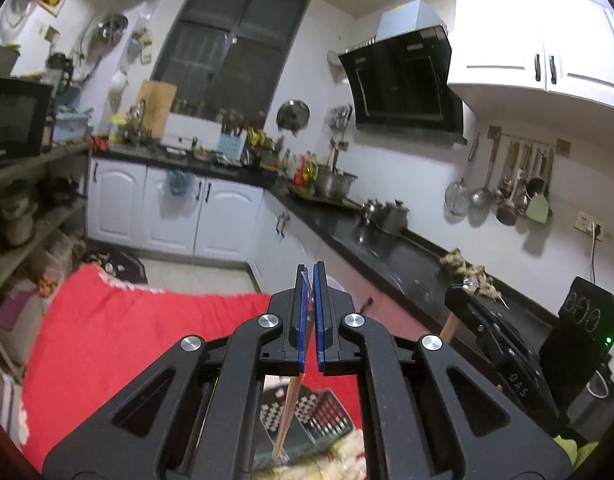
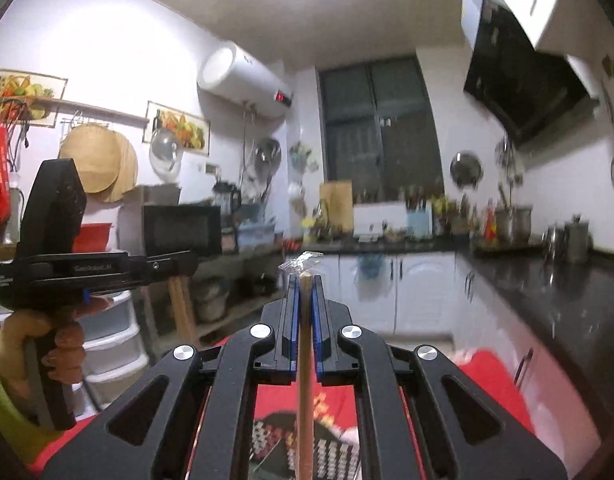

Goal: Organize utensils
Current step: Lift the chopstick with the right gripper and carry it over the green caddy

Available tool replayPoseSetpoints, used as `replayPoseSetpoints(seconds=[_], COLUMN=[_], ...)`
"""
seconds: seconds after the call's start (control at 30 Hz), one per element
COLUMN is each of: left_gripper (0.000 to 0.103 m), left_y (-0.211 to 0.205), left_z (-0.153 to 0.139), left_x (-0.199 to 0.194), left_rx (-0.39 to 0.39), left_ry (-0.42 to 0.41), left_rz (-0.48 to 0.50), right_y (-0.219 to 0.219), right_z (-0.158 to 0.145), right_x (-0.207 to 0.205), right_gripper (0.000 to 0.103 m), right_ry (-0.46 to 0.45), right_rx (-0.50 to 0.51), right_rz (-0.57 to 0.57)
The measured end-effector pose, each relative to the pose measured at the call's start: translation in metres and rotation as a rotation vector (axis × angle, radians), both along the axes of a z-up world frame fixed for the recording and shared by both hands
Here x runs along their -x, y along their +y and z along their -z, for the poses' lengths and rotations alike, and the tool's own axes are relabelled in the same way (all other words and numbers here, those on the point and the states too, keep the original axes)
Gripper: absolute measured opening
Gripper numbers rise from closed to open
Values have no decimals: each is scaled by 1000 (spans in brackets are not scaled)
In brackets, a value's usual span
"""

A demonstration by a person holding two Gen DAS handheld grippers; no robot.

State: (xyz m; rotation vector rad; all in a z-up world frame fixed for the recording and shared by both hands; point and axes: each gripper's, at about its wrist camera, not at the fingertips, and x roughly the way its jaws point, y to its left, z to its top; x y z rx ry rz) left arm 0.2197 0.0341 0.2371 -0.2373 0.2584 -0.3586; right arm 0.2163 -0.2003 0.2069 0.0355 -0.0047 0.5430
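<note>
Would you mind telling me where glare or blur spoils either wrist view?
Left wrist view: the white upper cabinet is blown out by glare, the rest fairly sharp. Right wrist view: motion blur smears the range hood and counter; the ceiling glares, while the chopstick in the right gripper stays crisp.

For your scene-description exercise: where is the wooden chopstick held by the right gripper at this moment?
In the right wrist view, the wooden chopstick runs up the centre, clamped between the right gripper's blue fingers, above the red cloth.
</note>
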Motion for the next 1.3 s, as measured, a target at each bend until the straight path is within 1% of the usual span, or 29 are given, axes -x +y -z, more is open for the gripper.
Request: replayPoseSetpoints(seconds=[0.1,0.27,0.43,0.63,0.8,0.9,0.97,1.1,1.17,1.2,1.23,1.27,1.3], left_gripper=[1,1,1,1,1,1,1,1,2,2,4,9,13], left_y=[1,0,3,8,10,9,9,10,11,11,11,11,11], left_z=[0,12,36,62,80,89,94,104,108,110,112,113,114], left_x=[-2,-13,-29,-37,-41,-42,-43,-46,-45,-45,-44,-43,-42], left_rx=[-14,-18,1,6,7,-9,-12,-14,-13,-15,-18,-22,-23], left_ry=[-31,-38,-6,30,68,84,98,128,141,146,149,152,153], left_rz=[-33,-56,-53,-56,-48,-50,-47,-48,-44,-45,-45,-49,-53], right_y=[2,4,9,14,16,20,21,18,15,14,12,9,7], right_z=[3,16,32,54,73,81,86,94,97,98,99,100,101], right_x=[-10,-29,-42,-53,-56,-57,-57,-55,-53,-52,-51,-49,-49], right_gripper=[6,6,6,6,6,8,20,28,38,40,45,49,50], right_ry=[-16,-6,17,53,95,120,132,167,183,189,201,214,227], right_rx=[2,-15,-20,-8,-15,0,5,-8,-17,-22,-30,-38,-43], right_rz=[19,43,61,84,95,108,117,120,125,123,125,128,126])
